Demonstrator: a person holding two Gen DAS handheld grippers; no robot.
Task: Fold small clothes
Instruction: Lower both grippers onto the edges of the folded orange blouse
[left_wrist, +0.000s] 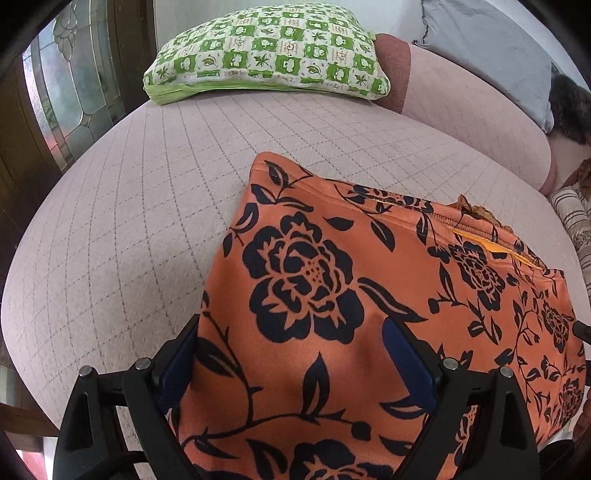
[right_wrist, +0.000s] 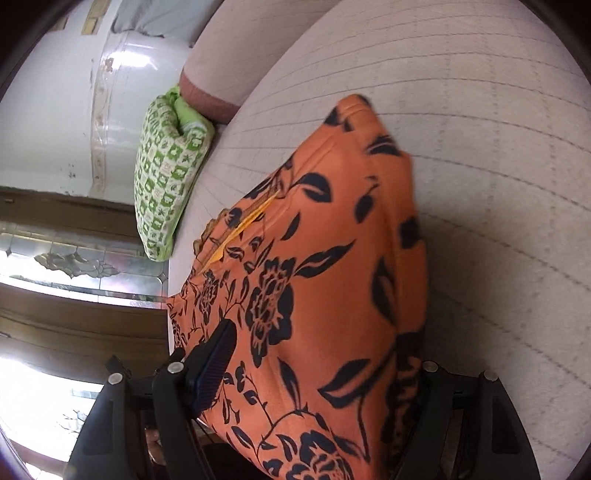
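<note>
An orange garment (left_wrist: 332, 295) with dark flowers lies on a pale quilted bed (left_wrist: 129, 221), its zipped waist turned away from the left wrist camera. The left tongs (left_wrist: 295, 354) stand wide with the cloth between their blue pads, and whether they pinch it I cannot tell. The right tongs (right_wrist: 314, 369) also straddle it wide; one pad is hidden under the fabric. A green checked pillow (left_wrist: 266, 51) lies beyond.

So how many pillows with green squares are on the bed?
1. The green checked pillow lies at the far end of the quilted bed, beyond the orange flowered garment. Others could be out of view.
</note>
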